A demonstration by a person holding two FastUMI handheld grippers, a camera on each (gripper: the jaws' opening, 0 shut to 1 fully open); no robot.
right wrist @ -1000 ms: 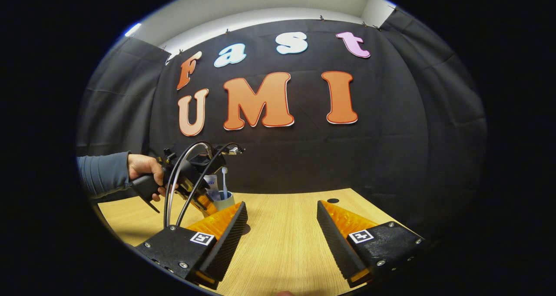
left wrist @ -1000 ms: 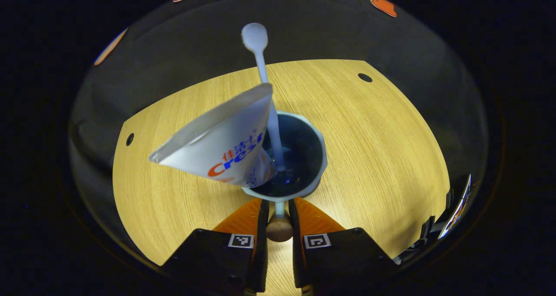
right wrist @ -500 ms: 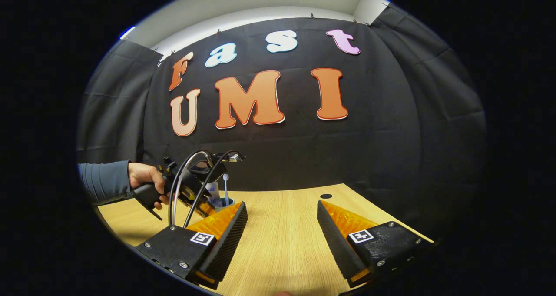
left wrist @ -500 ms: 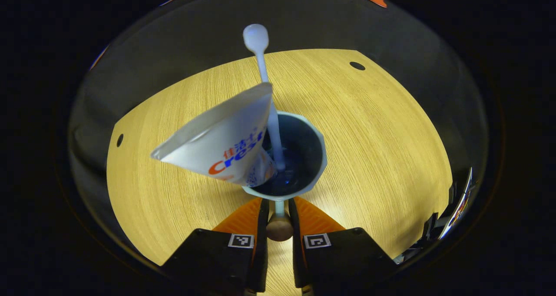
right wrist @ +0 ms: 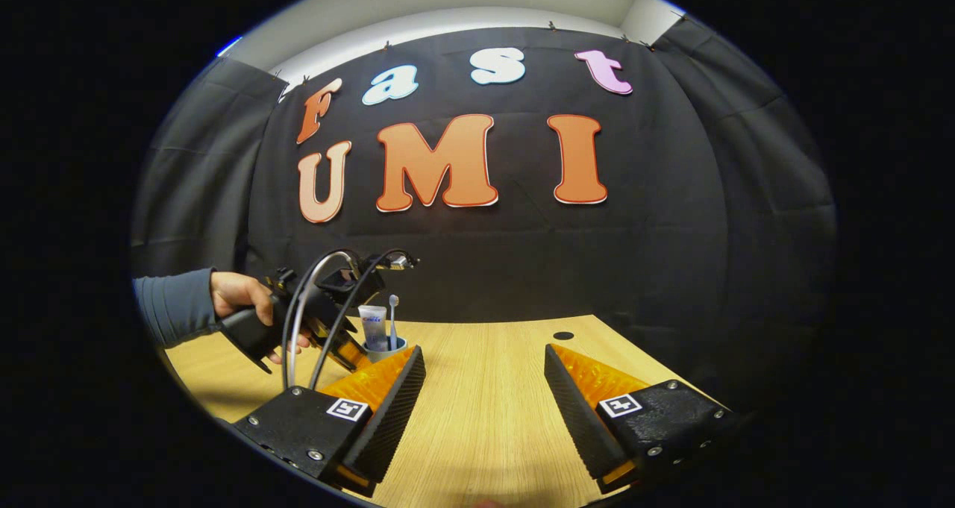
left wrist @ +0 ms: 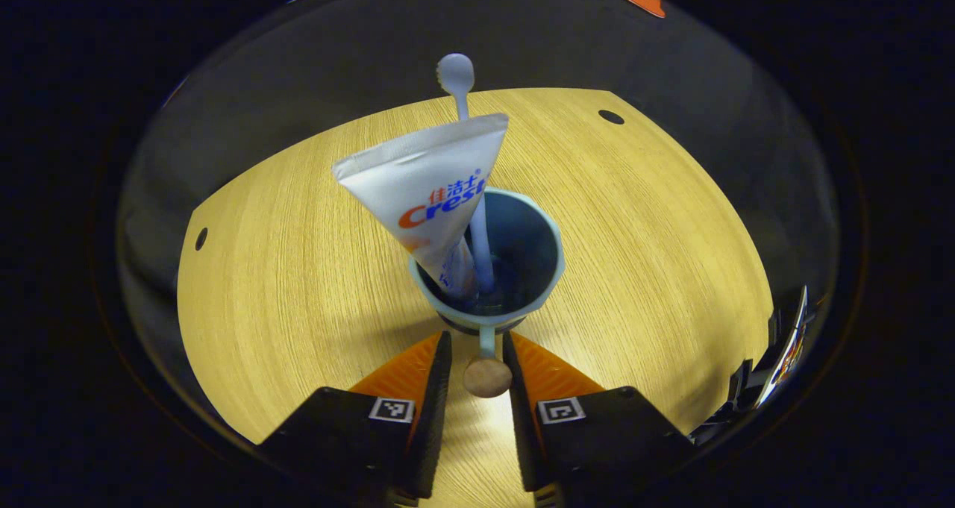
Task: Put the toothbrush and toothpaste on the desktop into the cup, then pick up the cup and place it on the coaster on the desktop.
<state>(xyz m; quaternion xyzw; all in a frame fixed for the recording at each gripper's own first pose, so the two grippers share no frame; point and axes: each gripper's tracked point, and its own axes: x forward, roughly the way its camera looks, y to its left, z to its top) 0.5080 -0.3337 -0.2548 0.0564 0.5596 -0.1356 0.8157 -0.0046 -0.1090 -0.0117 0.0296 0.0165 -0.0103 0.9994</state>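
At the centre of the left gripper view the cup point(left wrist: 489, 258) sits on the surface point(left wrist: 298, 269), just ahead of the left claw point(left wrist: 477, 366), whose fingers flank the cup's handle point(left wrist: 487, 366) with visible gaps, not gripping. Toothpaste point(left wrist: 433, 195) and toothbrush point(left wrist: 466, 172) stand upright inside. The right claw point(right wrist: 485, 403) hangs wide open, well apart, lower centre.

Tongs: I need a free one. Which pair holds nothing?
The right tongs, spread wide over the desktop; the left tongs bracket the handle of the cup.
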